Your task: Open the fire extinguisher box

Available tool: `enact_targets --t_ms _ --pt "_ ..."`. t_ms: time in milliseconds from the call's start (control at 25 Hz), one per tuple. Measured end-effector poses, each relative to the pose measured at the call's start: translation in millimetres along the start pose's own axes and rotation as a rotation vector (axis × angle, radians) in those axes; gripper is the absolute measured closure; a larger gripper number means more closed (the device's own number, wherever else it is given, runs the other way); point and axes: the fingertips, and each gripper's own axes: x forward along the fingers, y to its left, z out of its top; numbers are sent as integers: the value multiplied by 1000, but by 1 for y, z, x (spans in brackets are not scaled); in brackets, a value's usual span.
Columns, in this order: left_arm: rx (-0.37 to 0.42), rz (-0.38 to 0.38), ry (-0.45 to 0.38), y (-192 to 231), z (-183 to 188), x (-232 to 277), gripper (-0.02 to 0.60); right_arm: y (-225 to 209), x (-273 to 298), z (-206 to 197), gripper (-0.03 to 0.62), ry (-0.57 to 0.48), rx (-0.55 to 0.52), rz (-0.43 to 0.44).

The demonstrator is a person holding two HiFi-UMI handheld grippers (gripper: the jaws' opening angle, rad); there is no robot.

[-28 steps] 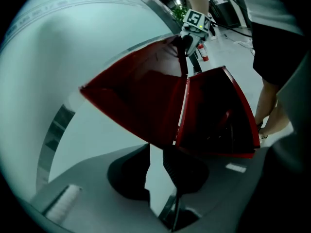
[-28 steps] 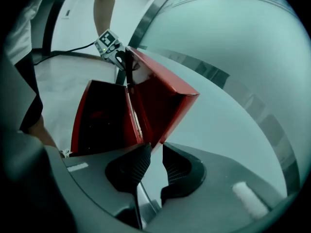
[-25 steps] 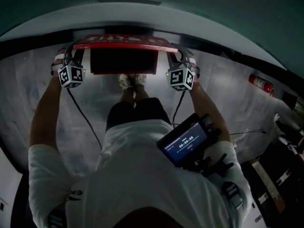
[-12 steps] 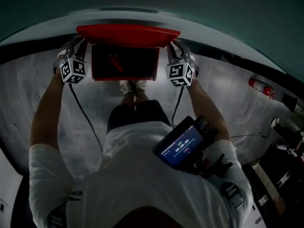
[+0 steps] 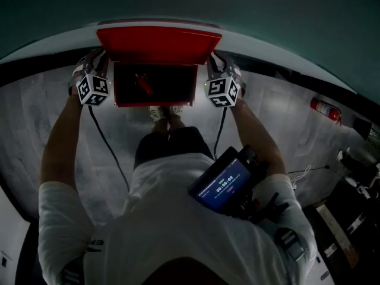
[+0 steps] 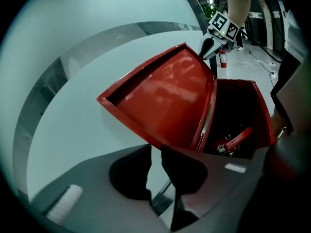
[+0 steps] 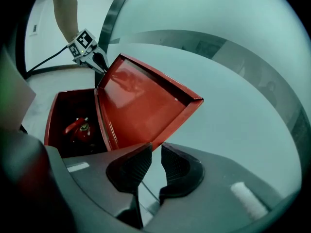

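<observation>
Spare extinguisher point(image 5: 325, 105) lies on the floor point(image 5: 47, 123) at 2 o'clock, well apart from the box. Screen unit point(image 5: 221, 183) sits at the person's chest.

Fire extinguisher box point(image 5: 154, 103) is at 12 o'clock against the wall point(image 5: 267, 10). Its lid point(image 5: 159, 43) is tilted up, and there is an extinguisher inside point(image 5: 142, 83).

Both arms are stretched forward. Left gripper point(image 6: 155, 150) and right gripper point(image 7: 155, 152), jaws narrow, each pinch a front corner of the lid.

Floor pale grey, room dim.

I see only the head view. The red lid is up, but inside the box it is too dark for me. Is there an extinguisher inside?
Observer: Yes. In the left gripper view a red extinguisher with a metal valve is in the box.
Operator: Do the jaws really hold it up?
Observer: The right gripper view shows the right gripper pinching the lid by its rim at a corner.
Operator: And the left?
Observer: The left gripper pinches the opposite corner.
</observation>
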Motion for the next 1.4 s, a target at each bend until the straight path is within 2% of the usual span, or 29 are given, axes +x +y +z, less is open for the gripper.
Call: enact_targets --t_ms 200,440,520,680,800,960,1080,1280,1400 --pt "3 4 1 -2 -3 -2 515 3 -1 0 519 -2 -10 2" --pt "15 4 -7 2 11 5 515 -10 0 -3 513 12 -33 3" --pt "3 34 -13 5 9 4 515 -14 0 -5 514 19 -58 -21" --pt "-136 142 11 20 -5 -15 515 -31 -15 -5 520 25 -9 -101" --pt "-242 203 -29 21 0 -38 531 -35 -35 3 576 0 5 -143" --pt "-357 259 -119 29 30 -107 575 -27 -93 57 580 -79 0 -161" --pt "-459 255 -193 8 51 -140 578 -13 -128 74 582 -137 47 -161" --pt "-598 206 -311 -24 78 -137 578 13 -138 79 582 -209 154 -117" --pt "-674 179 -361 -39 88 -137 578 23 -141 80 582 -241 269 -72"
